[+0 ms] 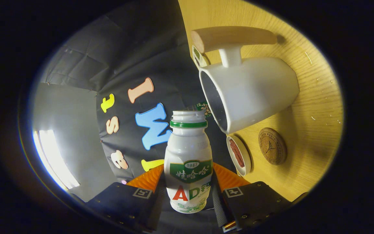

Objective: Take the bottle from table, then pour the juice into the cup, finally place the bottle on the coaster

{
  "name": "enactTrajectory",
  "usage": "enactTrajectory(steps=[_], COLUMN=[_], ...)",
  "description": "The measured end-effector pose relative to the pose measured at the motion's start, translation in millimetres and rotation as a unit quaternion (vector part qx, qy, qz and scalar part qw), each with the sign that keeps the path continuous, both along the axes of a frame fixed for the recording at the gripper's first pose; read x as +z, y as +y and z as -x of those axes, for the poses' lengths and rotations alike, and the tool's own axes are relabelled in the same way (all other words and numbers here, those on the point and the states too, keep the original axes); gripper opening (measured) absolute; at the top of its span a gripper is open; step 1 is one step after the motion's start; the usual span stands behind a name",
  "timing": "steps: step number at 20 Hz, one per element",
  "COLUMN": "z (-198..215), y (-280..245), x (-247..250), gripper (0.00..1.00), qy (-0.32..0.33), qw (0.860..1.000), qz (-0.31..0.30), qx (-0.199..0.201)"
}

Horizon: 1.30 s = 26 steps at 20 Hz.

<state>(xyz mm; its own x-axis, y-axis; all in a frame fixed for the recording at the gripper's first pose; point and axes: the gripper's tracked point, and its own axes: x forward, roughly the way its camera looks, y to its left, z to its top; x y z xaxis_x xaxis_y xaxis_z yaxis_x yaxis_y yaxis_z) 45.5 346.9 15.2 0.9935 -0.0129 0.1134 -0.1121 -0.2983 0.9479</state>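
Your tongs [188, 191] are clamped on the bottle [188, 162], one finger pressed against each side of its lower body, so the bottle sits squarely between them. You see it with its neck pointing away from the fingers; its cap is off, the threaded mouth is open and a green ring runs around the neck.

The whole view is rolled over, so the wooden desk [317, 107] appears as a wall on one side and the booth's dark cloth on the other.

Just beyond the bottle's mouth and off to the desk side is the white cup [255, 91], standing on the desk with its opening facing the bottle; the mouth of the bottle is near the cup's rim but apart from it. The cup has a wooden bar handle [232, 37] on a white stem on the side away from the tongs.

Between the cup and your finger on the desk side lies a small white round dish [239, 155] with something reddish in it. Just beside the dish, the round cork coaster [272, 146] lies flat on the desk with nothing on it.
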Motion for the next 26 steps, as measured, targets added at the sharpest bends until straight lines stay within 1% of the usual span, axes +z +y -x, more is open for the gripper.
enactTrajectory(steps=[6,10,12,15,17,21,22,24,26], z=[1.0,-1.4,-2.7,-6.8,-9.8,-7.7,-9.8,-13.7,-12.9], y=[-3.0,-6.3,-12.2,-11.1,-8.8,-9.3,-7.5,-6.9,-10.2], x=[-3.9,-15.7,-15.6,-22.1,-26.2,-27.1,-28.6,-30.0,-30.4], gripper=[0.66,0.66,0.66,0.66,0.66,0.66,0.66,0.66,0.66], qy=[0.002,0.022,0.026,0.042,0.058,0.062,0.066,0.076,0.083], qw=[1.0,0.998,0.997,0.992,0.984,0.968,0.959,0.935,0.912], qz=[0.007,0.059,0.075,0.119,0.167,0.243,0.274,0.346,0.4], qx=[-0.004,-0.008,-0.013,-0.013,-0.013,-0.015,-0.018,-0.022,-0.026])
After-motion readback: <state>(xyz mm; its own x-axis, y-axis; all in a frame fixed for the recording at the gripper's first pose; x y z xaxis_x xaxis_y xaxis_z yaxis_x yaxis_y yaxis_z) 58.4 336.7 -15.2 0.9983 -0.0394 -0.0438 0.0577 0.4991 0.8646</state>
